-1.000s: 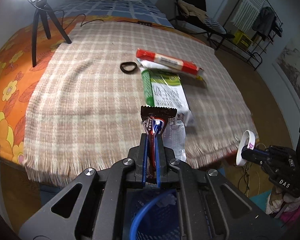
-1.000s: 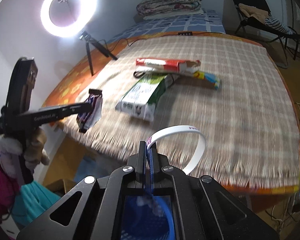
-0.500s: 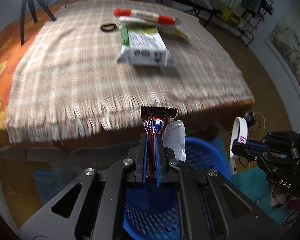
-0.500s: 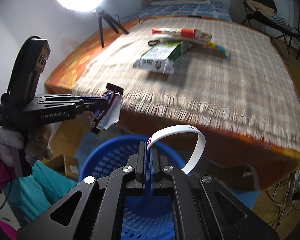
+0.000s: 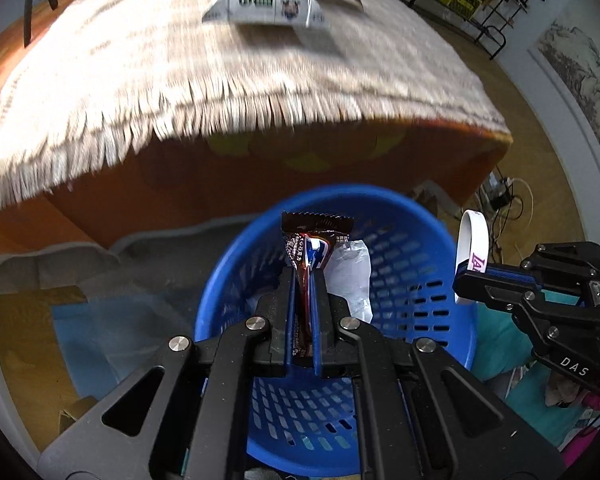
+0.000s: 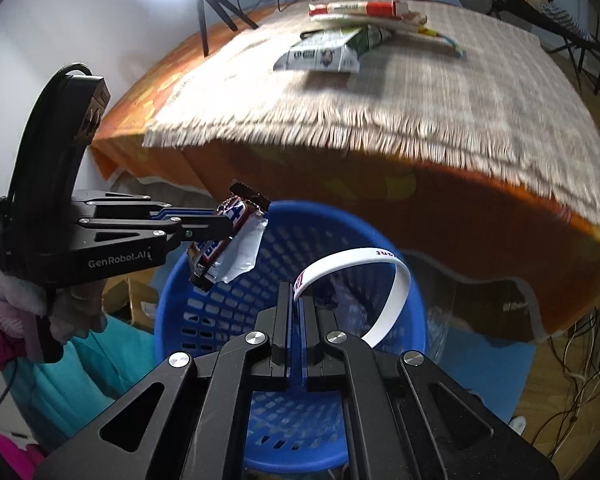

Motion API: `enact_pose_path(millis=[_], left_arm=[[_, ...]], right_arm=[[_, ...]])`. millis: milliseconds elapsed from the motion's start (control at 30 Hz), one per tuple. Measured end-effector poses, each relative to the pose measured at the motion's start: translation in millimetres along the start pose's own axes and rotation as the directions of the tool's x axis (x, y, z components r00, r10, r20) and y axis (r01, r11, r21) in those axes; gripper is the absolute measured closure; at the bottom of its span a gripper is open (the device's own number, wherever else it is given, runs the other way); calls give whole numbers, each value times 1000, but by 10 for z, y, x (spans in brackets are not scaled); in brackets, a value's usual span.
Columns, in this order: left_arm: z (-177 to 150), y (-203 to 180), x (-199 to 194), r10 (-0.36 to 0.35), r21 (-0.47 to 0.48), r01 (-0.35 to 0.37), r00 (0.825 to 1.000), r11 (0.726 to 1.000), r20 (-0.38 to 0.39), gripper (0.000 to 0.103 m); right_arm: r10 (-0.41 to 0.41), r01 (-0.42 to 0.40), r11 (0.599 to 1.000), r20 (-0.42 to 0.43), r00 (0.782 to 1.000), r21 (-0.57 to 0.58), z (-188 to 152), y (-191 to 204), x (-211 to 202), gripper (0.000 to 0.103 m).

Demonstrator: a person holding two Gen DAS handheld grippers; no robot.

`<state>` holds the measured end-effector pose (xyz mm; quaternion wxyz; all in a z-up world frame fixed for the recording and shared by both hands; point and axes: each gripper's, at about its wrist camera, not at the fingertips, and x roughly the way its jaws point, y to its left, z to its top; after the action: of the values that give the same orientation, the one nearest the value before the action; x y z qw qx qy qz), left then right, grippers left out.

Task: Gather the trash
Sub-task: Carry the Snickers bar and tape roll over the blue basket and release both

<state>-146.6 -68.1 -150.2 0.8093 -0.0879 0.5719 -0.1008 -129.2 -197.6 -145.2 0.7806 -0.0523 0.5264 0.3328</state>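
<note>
Both grippers hang over the blue basket (image 6: 380, 240), one pinching a white wristband (image 6: 380, 280), the other a candy wrapper (image 6: 228, 240).

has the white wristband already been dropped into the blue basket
No, the white wristband is clamped in the right hand-held gripper, held above the blue basket rather than lying inside it.

each wrist camera sits close behind its own fingers, facing steeply down into the blue perforated plastic basket (image 5: 416, 280) (image 6: 284, 240). both views share this basket and the fringed beige plaid blanket (image 5: 180, 80) (image 6: 460, 92) beyond.
</note>
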Motion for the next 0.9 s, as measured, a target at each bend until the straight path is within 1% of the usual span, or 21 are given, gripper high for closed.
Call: enact_pose_path(millis=[133,433,567,600,667,733,800,900], left_arm=[[-76,22,109,3,0,-3,999,1000,-42,98],[-132,87,220,33,2,-33,997,999,-75,98],[-121,103,268,39,-2,-39,995,999,-90,97],[-117,98,275,41,-1,-41,995,999,-92,95],[-113,95,289,45,-2,-45,995,999,-93,85],[-107,108,282,51,-4,-52,995,999,-89,69],[-100,115,274,55,-5,-56,995,998,-84,66],[-90,116,278,55,-9,-56,995,998,-85,65]], right_arm=[[5,-5,1000,-24,1000,10,-95,-7,68,102],[28,-26,999,-102,994,19,-260,-4,264,102],[20,-18,1000,-116,993,21,-285,-10,289,102],[16,-14,1000,-121,992,22,-290,-16,300,102],[18,-15,1000,-128,992,26,-296,-28,318,102],[19,-15,999,-138,990,29,-303,-34,338,102],[14,-9,999,-148,989,31,-304,-42,364,102],[7,-1,999,-165,986,38,-311,-53,388,101]])
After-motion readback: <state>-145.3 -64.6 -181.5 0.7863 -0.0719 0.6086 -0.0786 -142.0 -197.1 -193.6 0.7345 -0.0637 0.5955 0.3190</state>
